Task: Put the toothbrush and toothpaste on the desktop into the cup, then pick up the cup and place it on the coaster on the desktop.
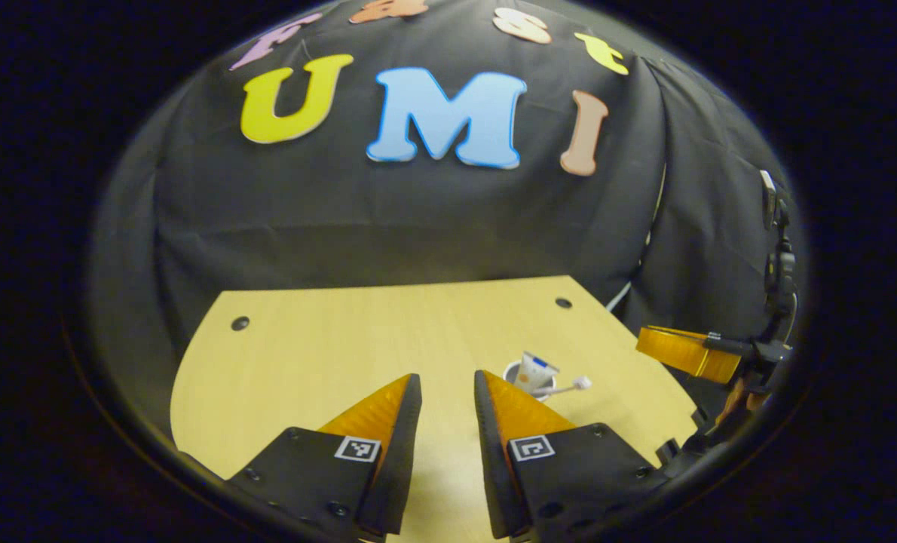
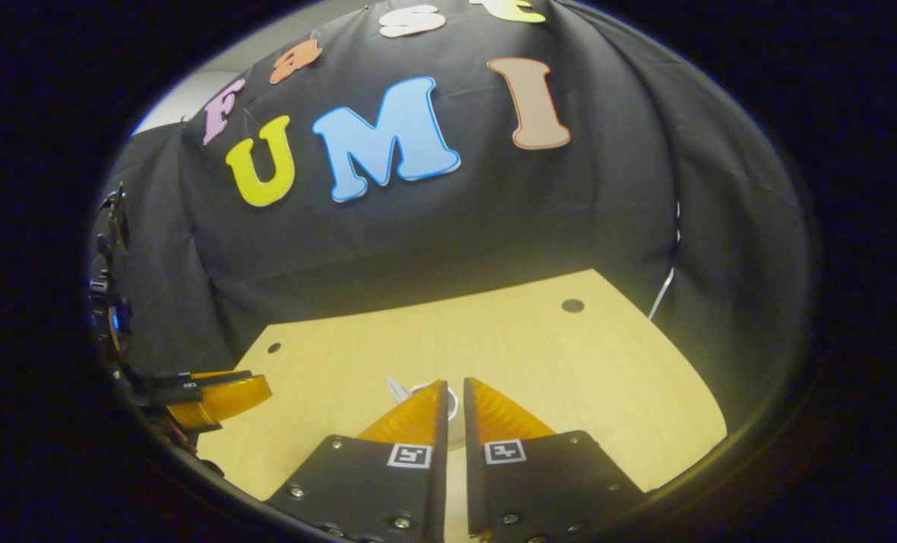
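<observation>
The left gripper (image 1: 448, 385) hangs above the bench (image 1: 328, 354) with its two fingers clearly parted — bare wood shows through the gap and nothing lies between them. Just beyond its right-hand finger (image 1: 520, 411), in the left gripper view, a white cup (image 1: 528, 375) stands upright on the bench, toward the right edge and short of the back edge. The toothpaste (image 1: 535, 368) stands in the cup, tilted, its flat end up. The toothbrush (image 1: 569, 388) also sits in the cup and leans out over the rim toward the right edge, head outermost. Whether a coaster lies under the cup cannot be told; the finger hides the cup's foot.

At the right edge of the same view the other gripper shows side-on, raised off the bench and well apart from the cup.

In the right gripper view the right gripper (image 2: 454, 388) has its fingers drawn close together with only a thin slit left — the jaws are nearly closed. The cup (image 2: 448, 403) shows through and behind that slit, with a pale tip (image 2: 397, 389) rising beside the left-hand finger (image 2: 417, 418). Whether the fingers press on the cup cannot be told. The left gripper (image 2: 222, 400) appears at the left edge of this view, over the bench's near left corner. Two dark holes (image 2: 573, 305) mark the bench near its back corners.
</observation>
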`<control>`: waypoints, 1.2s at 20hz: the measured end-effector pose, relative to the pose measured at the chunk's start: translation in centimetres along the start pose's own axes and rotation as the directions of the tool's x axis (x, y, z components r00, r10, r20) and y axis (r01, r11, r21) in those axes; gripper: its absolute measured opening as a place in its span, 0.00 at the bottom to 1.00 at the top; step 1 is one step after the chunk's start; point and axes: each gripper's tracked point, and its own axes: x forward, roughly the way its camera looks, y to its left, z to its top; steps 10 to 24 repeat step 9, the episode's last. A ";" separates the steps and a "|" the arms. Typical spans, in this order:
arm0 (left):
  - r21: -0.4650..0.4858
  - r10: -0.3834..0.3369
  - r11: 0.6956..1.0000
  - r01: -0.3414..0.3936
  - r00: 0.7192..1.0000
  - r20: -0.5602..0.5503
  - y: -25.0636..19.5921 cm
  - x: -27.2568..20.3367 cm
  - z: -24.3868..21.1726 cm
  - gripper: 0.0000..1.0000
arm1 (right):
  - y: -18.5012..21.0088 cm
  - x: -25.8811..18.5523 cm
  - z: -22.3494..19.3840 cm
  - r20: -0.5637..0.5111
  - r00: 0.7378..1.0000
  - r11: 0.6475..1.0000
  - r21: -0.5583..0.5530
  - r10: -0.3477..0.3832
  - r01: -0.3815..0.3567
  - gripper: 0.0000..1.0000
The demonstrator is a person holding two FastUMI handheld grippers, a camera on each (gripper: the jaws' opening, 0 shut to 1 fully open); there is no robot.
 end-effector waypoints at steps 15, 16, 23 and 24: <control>0.031 0.195 0.975 -0.220 0.914 0.355 2.8 -5.7 8.9 0.44 | 1.4 -4.3 11.8 0.309 0.951 1.000 0.013 0.015 -0.020 0.11; 0.031 0.195 0.975 -0.220 0.914 0.355 2.8 -5.7 8.9 0.44 | 1.4 -4.3 11.8 0.309 0.951 1.000 0.013 0.015 -0.020 0.11; 0.031 0.195 0.975 -0.220 0.914 0.355 2.8 -5.7 8.9 0.44 | 1.4 -4.3 11.8 0.309 0.951 1.000 0.013 0.015 -0.020 0.11; 0.031 0.195 0.975 -0.220 0.914 0.355 2.8 -5.7 8.9 0.44 | 1.4 -4.3 11.8 0.309 0.951 1.000 0.013 0.015 -0.020 0.11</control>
